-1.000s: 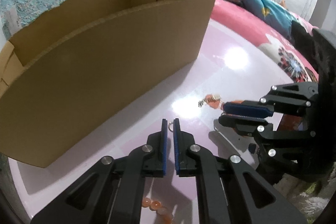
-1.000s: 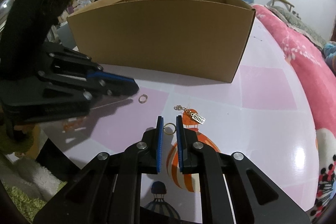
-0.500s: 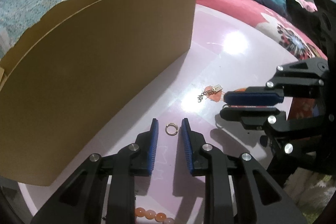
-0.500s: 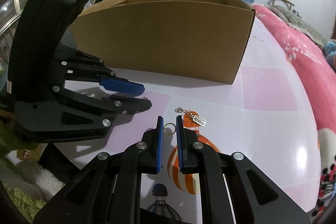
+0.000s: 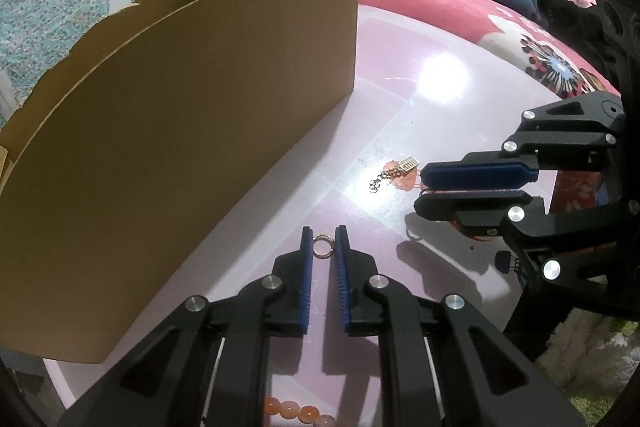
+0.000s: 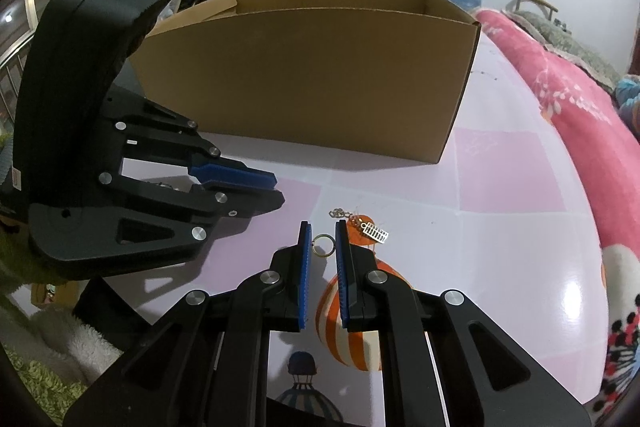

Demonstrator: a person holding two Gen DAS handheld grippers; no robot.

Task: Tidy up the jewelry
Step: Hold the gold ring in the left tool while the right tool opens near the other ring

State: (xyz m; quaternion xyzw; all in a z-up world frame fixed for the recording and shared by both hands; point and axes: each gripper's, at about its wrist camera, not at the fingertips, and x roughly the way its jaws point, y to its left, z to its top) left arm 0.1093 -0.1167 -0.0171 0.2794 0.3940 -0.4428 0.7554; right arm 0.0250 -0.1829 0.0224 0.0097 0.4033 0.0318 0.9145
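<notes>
A small gold ring point(image 5: 322, 247) sits between the tips of my left gripper point(image 5: 323, 233), just over the pink table point(image 5: 400, 87). Its jaws are closing and the blue pads touch the ring on both sides. My right gripper point(image 6: 323, 227) is shut on a second gold ring point(image 6: 322, 245) at its tips. A chain with a small comb-shaped charm point(image 6: 370, 227) lies on the table just beyond it. The two grippers face each other, the left gripper point(image 6: 279, 191) being to the right one's left. An open cardboard box point(image 6: 312, 79) stands behind both.
Orange beads of a bracelet point(image 5: 298, 409) lie on the table under my left gripper. The box wall point(image 5: 180, 107) runs close along its left side. A bed with a pink blanket point(image 6: 560, 87) borders the table on the right, and a fluffy rug point(image 6: 60, 347) lies below its left edge.
The left jaws opened around the ring on the table, then closed on it again. The left gripper rolled and shifted a little. The right gripper stayed still with its ring.
</notes>
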